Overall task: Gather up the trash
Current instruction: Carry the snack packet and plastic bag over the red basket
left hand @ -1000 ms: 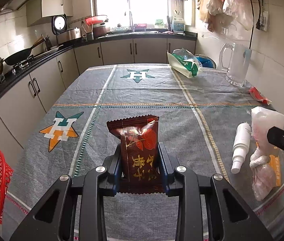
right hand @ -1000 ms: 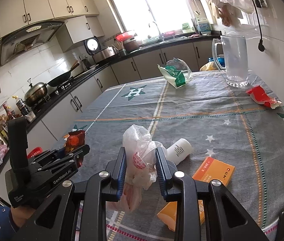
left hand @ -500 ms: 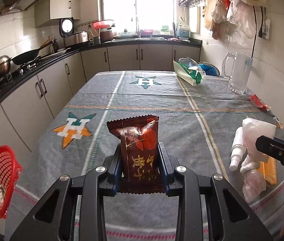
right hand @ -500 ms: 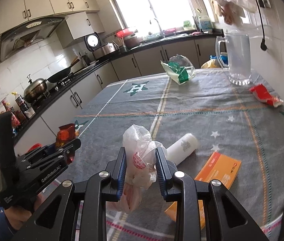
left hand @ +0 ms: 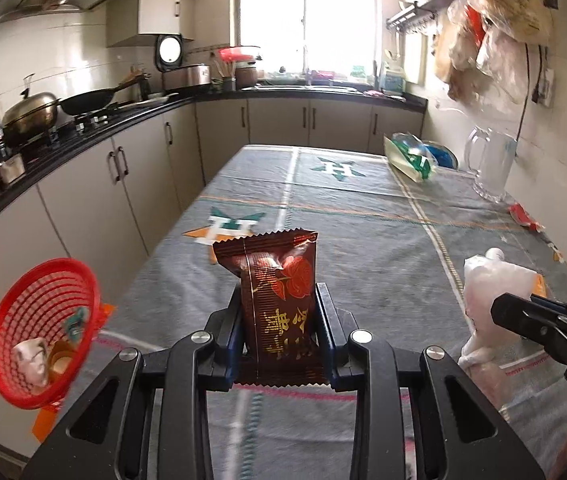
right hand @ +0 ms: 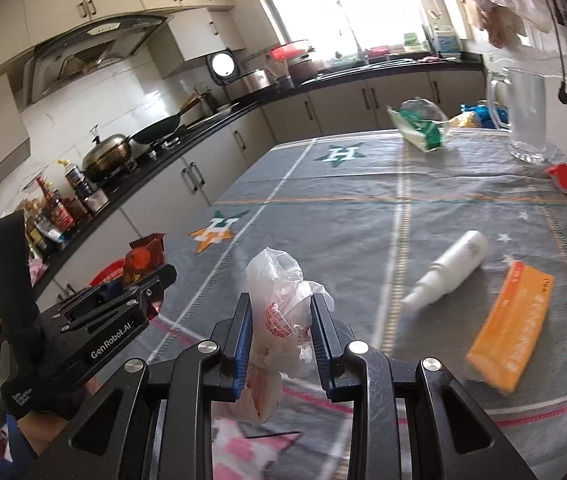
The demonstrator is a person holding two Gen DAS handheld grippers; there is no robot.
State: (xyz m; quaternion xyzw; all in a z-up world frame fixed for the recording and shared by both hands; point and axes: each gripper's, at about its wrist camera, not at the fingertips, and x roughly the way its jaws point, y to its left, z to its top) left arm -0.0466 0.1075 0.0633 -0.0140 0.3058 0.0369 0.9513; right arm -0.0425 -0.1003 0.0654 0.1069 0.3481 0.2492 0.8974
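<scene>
Left wrist view: left gripper (left hand: 279, 320) clamps brown snack packet (left hand: 279, 300); right gripper (right hand: 281, 328) clamps crumpled plastic bag (right hand: 279, 300); release only above red basket (left hand: 39, 320).

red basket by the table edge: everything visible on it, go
The red basket is a round, open-mesh bowl that looks like plastic, tilted with its mouth facing the left-wrist camera. It sits left of the table, below tabletop level, with orange tape beside it. Inside lie a crumpled white scrap, a small round yellowish piece and a greenish wrapper. Neither gripper touches it.
</scene>
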